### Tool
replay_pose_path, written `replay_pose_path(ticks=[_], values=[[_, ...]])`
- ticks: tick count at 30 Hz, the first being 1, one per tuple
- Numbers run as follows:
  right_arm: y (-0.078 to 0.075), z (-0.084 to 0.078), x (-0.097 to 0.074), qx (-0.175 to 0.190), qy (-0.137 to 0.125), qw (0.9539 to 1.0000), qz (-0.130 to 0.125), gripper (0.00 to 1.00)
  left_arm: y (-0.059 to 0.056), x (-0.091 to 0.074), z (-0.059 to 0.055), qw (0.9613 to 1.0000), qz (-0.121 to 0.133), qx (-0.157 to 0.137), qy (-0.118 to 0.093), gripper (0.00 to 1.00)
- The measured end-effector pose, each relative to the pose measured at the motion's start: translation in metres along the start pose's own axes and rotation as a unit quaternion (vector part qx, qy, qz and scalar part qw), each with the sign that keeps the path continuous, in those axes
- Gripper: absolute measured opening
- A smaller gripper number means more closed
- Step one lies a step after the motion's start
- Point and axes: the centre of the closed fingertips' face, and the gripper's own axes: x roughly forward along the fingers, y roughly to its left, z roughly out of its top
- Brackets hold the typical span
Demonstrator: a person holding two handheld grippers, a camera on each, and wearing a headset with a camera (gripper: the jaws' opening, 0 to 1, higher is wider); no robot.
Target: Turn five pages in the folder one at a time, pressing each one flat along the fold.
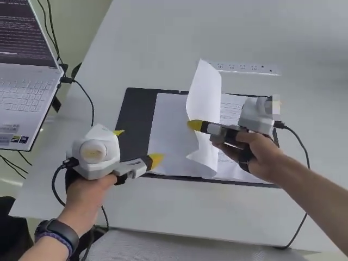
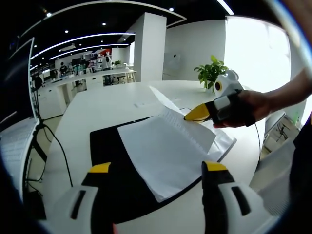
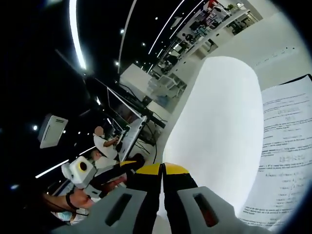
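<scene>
The folder point(image 1: 136, 117) lies open on the white counter point(image 1: 163, 32), its black cover flat and white sheets resting on it. At the far left a laptop point(image 1: 22, 81) is seen with its lid open, and a cable is plugged into its near side. A dark watch point(image 1: 57, 231) is worn on the wrist of the hand holding the left claw point(image 1: 137, 145). This claw is held at the folder's near left corner with its yellow-tipped jaws spread wide and nothing between them; in the left gripper view point(image 2: 157, 167) the flat left-hand sheet point(image 2: 161, 151) is framed between the two tips. Whether a tip touches the cover cannot be told. Near the middle of the folder one page point(image 1: 204, 98) is raised upright and curled. Its near edge is pinched by the right claw point(image 1: 194, 125), whose jaws are closed tight on the paper in the right gripper view point(image 3: 162, 170). A printed sheet point(image 1: 234, 109) lies flat beneath, to the right. A white power strip point(image 1: 244, 68) lies beyond the folder.
</scene>
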Motion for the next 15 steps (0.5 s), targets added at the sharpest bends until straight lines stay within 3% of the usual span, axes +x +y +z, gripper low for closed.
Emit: replay_pose_path(ticks=[15], values=[[-0.01,-0.034,0.047,0.017,0.058,0.9981,0.004,0.0,0.01,-0.014,-0.005,0.9996,0.016,-0.023,-0.001,0.73]])
